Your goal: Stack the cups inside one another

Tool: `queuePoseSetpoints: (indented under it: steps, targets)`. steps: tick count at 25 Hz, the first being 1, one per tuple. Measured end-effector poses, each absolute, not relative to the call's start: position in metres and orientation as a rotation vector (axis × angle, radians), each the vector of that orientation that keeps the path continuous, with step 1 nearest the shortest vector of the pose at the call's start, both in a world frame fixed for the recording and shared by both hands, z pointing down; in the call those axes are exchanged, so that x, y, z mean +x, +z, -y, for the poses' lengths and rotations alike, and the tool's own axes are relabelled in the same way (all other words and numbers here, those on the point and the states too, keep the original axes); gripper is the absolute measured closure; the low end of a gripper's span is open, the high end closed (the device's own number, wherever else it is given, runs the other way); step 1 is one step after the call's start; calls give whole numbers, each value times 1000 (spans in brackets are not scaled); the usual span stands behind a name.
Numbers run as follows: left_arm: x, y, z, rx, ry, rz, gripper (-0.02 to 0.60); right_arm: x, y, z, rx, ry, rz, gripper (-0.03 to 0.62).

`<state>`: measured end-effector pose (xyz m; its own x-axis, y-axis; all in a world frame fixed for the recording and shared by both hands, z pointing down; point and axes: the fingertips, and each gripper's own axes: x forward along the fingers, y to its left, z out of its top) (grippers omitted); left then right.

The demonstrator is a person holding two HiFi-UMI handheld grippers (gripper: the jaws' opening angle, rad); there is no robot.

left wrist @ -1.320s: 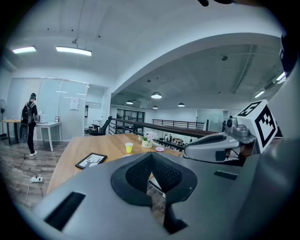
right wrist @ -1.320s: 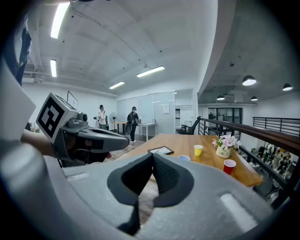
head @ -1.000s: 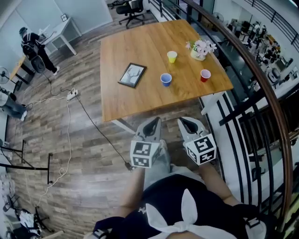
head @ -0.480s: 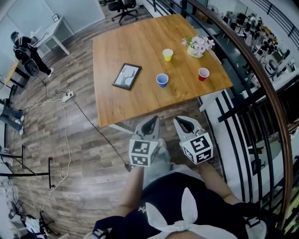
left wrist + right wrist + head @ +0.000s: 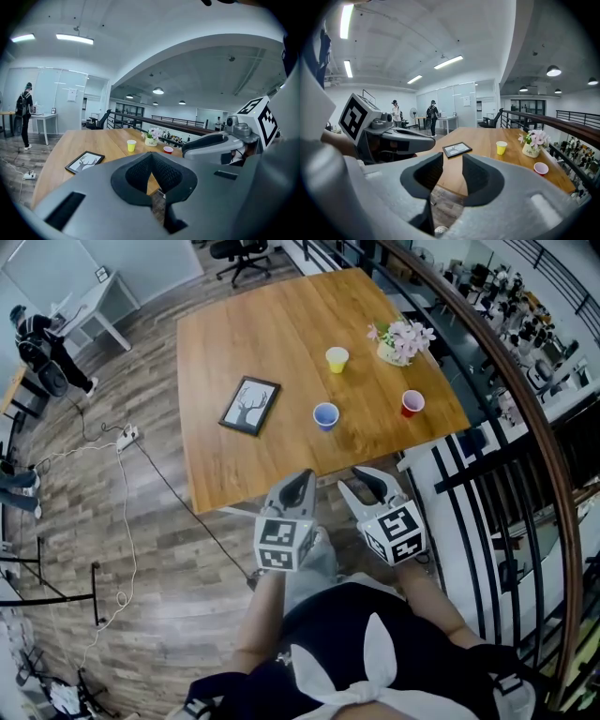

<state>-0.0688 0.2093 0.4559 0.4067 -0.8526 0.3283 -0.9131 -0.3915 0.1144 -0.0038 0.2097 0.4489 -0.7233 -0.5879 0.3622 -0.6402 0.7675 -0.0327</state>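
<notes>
While both tools hover short of the wooden table (image 5: 244,334), the left gripper (image 5: 302,484) has its jaws pressed together, empty. The right gripper (image 5: 362,480) has just been opening: a clear gap, nothing in it, readying for a first pick, I'd say. The cups stand well apart: blue cup (image 5: 325,415) nearest, red cup (image 5: 412,403) right, yellow cup (image 5: 337,359) beyond, near the flowers (image 5: 401,337). Plank floor (image 5: 141,521) below, railing (image 5: 487,362) on the right.
</notes>
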Motion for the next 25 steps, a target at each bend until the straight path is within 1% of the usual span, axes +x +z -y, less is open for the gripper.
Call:
queuePoseSetpoints:
  steps: [4, 8, 19, 25]
  targets:
    - [-82, 452, -185, 2390, 300, 1549, 565, -15, 445, -184, 945, 204, 2625, 433]
    - [-96, 450, -164, 2389, 291, 1560, 565, -24, 442, -159, 964, 192, 2616, 373]
    - [-118, 453, -128, 2401, 264, 1534, 565, -48, 446, -119, 999, 169, 2580, 333]
    - [-127, 458, -119, 2390, 285, 1517, 565, -51, 449, -104, 1026, 158, 2561, 322]
